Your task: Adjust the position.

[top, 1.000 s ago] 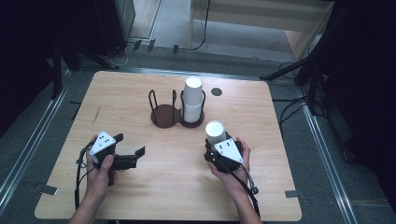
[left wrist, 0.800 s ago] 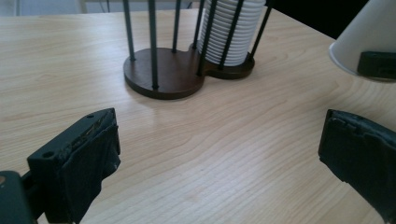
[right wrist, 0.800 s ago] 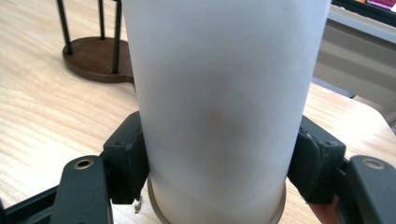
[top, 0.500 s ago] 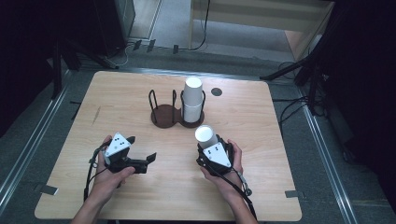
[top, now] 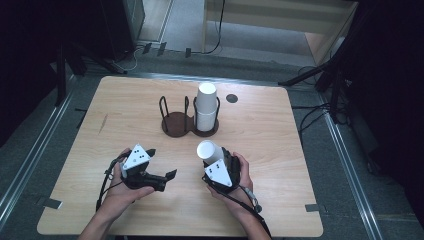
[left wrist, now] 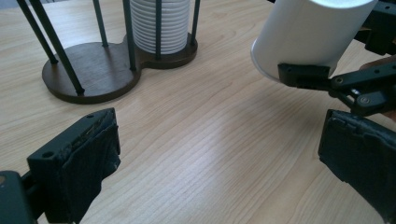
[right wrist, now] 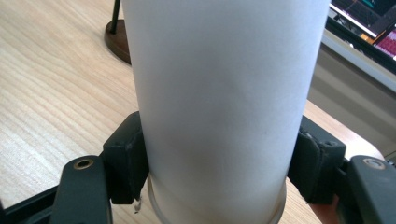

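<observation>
Dark cables trail over the grey floor beside the wooden surface, which bears a small dark disc.

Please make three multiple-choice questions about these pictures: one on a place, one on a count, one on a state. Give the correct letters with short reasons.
1. Where does the stack of white paper cups stand?
A. in the right ring of the dark brown two-ring wooden cup holder
B. in its left ring
C. on the bare light wooden table

2. How many rings of the holder are empty?
A. none
B. one
C. two

3. What is the state of the left gripper?
A. shut on a cup
B. shut on nothing
C. open

Key: 1 A, in the high view the stack fills the right ring. 2 B, the left ring is bare. 3 C, its jaws stand apart over bare wood, while the right gripper clamps the single white paper cup.
</observation>
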{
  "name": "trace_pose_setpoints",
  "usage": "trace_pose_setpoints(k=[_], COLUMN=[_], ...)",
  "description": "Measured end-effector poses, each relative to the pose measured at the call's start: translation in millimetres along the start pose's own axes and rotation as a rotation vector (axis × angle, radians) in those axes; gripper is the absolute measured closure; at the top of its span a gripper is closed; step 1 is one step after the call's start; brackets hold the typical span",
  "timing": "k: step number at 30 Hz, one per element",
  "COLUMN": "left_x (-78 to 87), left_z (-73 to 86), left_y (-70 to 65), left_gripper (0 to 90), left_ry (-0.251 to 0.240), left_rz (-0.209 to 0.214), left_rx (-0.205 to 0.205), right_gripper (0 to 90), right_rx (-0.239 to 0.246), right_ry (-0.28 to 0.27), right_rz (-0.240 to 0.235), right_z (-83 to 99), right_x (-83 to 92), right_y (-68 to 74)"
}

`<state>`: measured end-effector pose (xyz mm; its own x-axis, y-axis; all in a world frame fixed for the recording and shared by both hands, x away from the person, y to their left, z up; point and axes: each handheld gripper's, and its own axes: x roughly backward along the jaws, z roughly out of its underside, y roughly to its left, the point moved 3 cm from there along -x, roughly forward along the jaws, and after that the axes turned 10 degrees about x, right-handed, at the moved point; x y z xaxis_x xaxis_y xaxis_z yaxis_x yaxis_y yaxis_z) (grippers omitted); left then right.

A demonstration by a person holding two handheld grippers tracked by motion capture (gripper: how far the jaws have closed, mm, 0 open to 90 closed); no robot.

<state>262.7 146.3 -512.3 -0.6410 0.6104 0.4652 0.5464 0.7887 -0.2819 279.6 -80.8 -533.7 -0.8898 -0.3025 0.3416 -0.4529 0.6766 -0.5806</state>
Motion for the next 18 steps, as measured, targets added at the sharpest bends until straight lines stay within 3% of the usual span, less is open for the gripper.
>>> trace_pose_setpoints(k=[10, 18], left_x=[-2.7, -4.2], left_z=[-1.4, -2.5], left_y=[-3.7, -11.2], left_gripper=[0.0, 0.0], left_ry=[-0.005, -0.001], left_rz=[0.007, 0.023], left_rx=[0.011, -0.009], right_gripper=[31.0, 31.2], right_rx=[0.081, 0.166], right_ry=[-0.002, -0.012], right_rz=[0.02, 0.038], right_z=[-2.1, -4.3], right_x=[0.6, 1.4], right_y=[8.1, 17.5])
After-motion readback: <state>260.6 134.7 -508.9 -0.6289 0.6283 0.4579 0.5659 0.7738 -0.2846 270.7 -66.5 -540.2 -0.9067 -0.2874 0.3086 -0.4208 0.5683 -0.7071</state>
